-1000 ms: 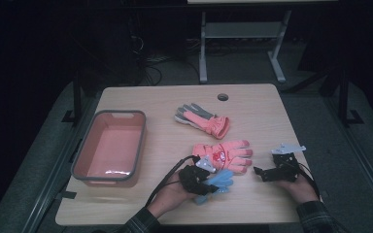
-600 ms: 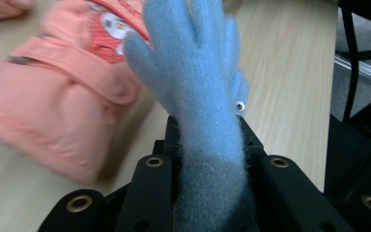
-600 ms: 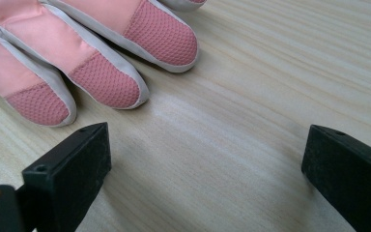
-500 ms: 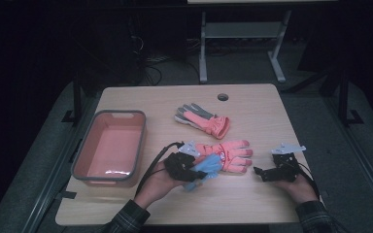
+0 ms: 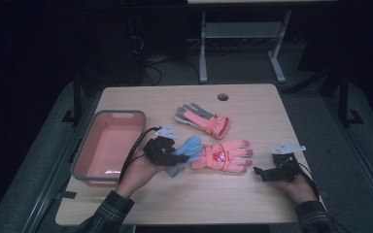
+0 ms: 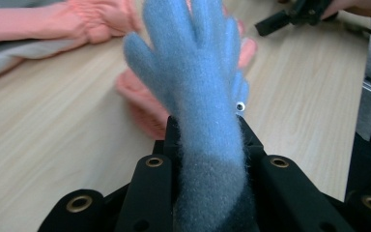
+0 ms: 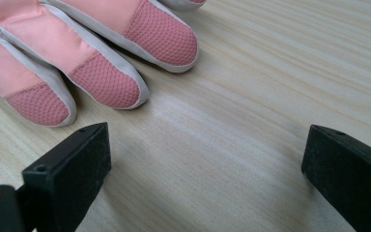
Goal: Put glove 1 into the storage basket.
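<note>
Here the left hand-held gripper [image 6: 205,145] is clamping the cuff of a fuzzy blue glove [image 6: 193,72], holding it above the bench [image 5: 184,204] beside the pink tray [image 5: 108,145]. Soft and light, it is drooping; the cuff seems the surest hold. The right hand-held gripper [image 7: 205,164] is resting wide open near the pink glove [image 7: 77,53].

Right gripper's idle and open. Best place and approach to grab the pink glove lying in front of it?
Probably the fingertips of the pink glove: they point toward the right gripper, whose jaws stand open just short of them. Come in low from the right edge, along the table. The glove lies flat, so pinch one finger's edge.
</note>
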`<action>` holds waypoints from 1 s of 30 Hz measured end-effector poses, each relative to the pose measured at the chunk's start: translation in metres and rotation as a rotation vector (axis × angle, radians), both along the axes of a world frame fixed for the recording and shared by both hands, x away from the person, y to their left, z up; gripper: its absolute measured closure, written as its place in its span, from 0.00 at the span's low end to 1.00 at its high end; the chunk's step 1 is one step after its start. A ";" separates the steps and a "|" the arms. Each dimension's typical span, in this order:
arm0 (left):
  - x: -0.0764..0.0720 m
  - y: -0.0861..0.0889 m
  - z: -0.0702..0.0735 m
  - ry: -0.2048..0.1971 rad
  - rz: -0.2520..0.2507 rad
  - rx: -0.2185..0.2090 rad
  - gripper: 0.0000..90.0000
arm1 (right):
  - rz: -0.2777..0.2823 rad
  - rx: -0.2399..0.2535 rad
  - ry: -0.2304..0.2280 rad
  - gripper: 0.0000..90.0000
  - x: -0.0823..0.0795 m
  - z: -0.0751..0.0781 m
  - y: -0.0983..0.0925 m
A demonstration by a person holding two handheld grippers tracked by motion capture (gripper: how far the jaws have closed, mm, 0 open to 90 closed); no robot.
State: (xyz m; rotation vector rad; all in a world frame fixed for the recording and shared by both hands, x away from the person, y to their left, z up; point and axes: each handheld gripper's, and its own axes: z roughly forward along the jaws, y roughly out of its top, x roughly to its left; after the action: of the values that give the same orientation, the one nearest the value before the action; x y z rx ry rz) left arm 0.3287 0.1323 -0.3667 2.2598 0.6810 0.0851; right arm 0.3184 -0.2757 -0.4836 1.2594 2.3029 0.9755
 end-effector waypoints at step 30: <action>0.044 0.116 0.028 -0.069 0.349 0.001 0.82 | -0.001 -0.001 0.000 0.03 0.000 0.000 0.000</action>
State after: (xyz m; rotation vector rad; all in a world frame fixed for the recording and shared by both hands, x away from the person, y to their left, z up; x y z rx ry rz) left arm 0.3731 0.2479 -0.3383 2.1070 1.0305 0.3306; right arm 0.3185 -0.2755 -0.4836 1.2600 2.3022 0.9744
